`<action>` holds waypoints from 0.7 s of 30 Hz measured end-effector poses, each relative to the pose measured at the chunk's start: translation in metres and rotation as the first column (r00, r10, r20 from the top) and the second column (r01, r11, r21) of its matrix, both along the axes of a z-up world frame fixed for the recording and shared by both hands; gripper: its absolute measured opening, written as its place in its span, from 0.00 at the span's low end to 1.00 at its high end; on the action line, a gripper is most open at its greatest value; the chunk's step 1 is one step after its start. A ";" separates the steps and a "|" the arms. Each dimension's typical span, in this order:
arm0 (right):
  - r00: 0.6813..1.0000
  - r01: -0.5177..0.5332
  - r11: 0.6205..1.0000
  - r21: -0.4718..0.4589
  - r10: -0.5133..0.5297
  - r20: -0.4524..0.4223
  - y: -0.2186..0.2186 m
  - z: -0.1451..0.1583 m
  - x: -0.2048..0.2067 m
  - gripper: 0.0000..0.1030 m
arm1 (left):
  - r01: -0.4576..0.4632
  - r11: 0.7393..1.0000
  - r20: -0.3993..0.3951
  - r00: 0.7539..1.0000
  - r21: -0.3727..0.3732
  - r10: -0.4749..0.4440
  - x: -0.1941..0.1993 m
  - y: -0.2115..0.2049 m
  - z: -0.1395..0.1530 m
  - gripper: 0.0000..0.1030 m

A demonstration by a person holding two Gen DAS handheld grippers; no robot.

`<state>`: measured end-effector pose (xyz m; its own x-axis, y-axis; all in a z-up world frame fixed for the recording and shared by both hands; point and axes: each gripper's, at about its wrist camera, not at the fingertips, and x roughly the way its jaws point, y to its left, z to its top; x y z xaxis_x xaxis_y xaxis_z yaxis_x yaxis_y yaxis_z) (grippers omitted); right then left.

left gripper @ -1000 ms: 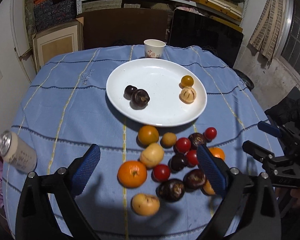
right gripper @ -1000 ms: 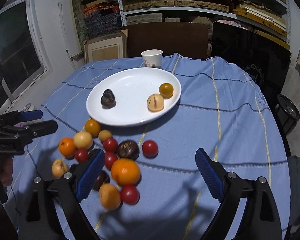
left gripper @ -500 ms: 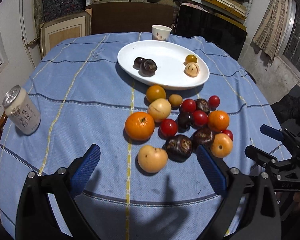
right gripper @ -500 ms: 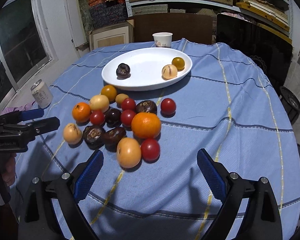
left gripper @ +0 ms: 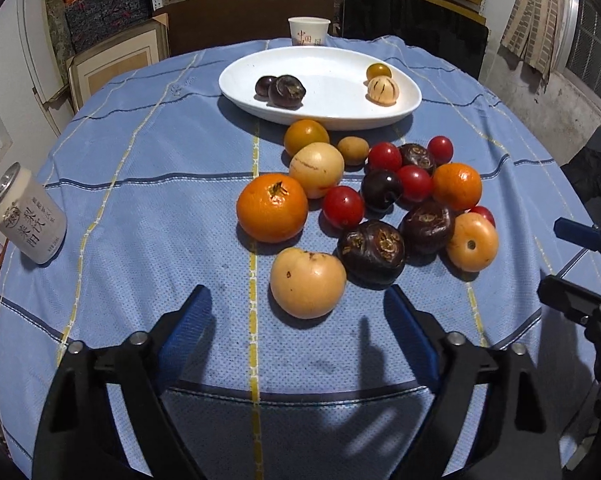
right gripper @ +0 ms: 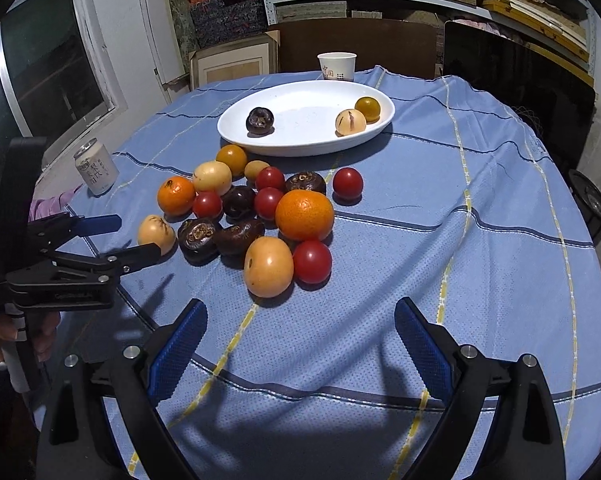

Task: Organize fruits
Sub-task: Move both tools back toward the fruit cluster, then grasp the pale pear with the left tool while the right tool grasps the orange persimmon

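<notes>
From the left wrist, the left gripper point(left gripper: 296, 312) hangs over the blue checked tablecloth point(left gripper: 148, 184) with its blue-padded jaws closing; nothing is between them yet, and the pale yellow fruit point(left gripper: 307, 282) lies just ahead of their tips. Beyond it the fruit pile point(left gripper: 380, 196) shows its textures closely: a dimpled orange point(left gripper: 272, 207), glossy red tomatoes, wrinkled dark purple fruits with dry crowns, and a smooth tan one with a round hole in its end. This view alone shows two dark fruits side by side on the white oval plate point(left gripper: 332, 116), opposite a yellow one and a striped cream one. A drinks can point(left gripper: 26, 220) stands at the left table edge, a paper cup point(left gripper: 309, 31) behind the plate, and the fingers of the right gripper point(left gripper: 572, 264) poke in from the right. From the right wrist, the right gripper point(right gripper: 300, 332) is wide open over bare cloth, short of the pile, holding nothing. Here the plate seems to carry only one dark fruit, the second probably hidden behind it. This view also shows the left gripper from the side and part of a hand point(right gripper: 4, 336) on its handle, plus a dark window on the left and shelves of boxes behind.
</notes>
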<state>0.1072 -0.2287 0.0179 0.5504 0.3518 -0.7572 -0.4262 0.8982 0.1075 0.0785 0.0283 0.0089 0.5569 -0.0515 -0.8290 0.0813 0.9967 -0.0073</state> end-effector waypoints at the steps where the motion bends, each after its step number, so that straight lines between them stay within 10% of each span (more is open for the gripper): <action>1: 1.000 -0.005 1.000 -0.001 0.005 0.000 0.001 0.000 0.000 0.93 | -0.002 1.000 -0.006 1.000 0.000 0.002 0.002 0.000 -0.002 0.81; 4: 1.000 -0.013 1.000 0.002 0.013 -0.004 0.002 -0.002 0.001 0.93 | -0.003 1.000 -0.025 1.000 0.000 0.003 0.008 0.001 -0.010 0.73; 8: 1.000 -0.022 1.000 -0.018 0.022 -0.002 0.009 -0.006 0.003 0.93 | 0.024 1.000 -0.010 1.000 -0.019 -0.024 0.011 0.001 -0.016 0.39; 21: 0.993 -0.089 0.994 -0.058 0.084 -0.082 0.047 -0.029 0.022 0.67 | 0.047 0.997 -0.027 0.998 -0.063 -0.049 0.009 0.003 -0.017 0.39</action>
<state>0.1291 -0.1822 -0.0107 0.4574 0.3469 -0.8188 -0.4948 0.8644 0.0899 0.0873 0.0313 -0.0083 0.5286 -0.1300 -0.8389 0.1279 0.9891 -0.0727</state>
